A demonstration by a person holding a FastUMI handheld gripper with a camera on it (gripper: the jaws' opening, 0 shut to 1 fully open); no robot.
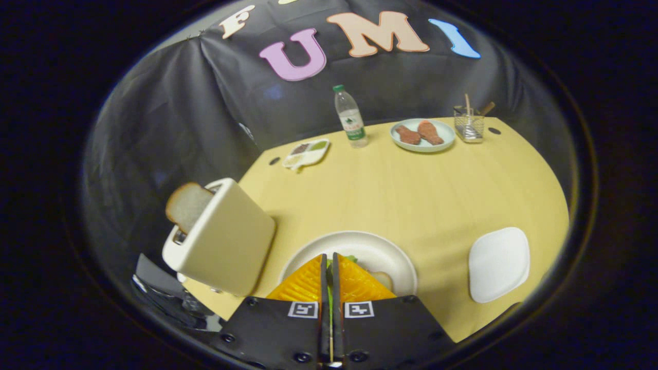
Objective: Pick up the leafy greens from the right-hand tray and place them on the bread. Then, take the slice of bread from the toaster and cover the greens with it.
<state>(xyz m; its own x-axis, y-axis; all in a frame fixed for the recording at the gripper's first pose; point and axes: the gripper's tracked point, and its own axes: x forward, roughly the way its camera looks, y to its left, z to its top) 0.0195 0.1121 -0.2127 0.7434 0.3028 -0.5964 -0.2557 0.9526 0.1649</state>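
The gripper (329,264) is clenched on a thin sliver of leafy greens (351,258), its two fingers nearly meeting over the round white plate (360,246), where a slice of bread (383,280) peeks out at their 3 o'clock side. At 10 o'clock from the fingers stands the cream toaster (226,241) with a bread slice (186,205) sticking up from its slot, and at 3 o'clock lies the bare square white tray (498,264). Far across the wooden table (411,190), from 11 to 1 o'clock, sit a small sauce dish (306,153), a water bottle (350,118), a plate of meat pieces (422,134) and a clear cup with sticks (469,123).

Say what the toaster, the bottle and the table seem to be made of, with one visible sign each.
Toaster: likely matt cream plastic or painted metal, no glare.
Bottle: clear plastic, see-through with a green cap.
Table: pale wood or laminate, faint grain, smooth.
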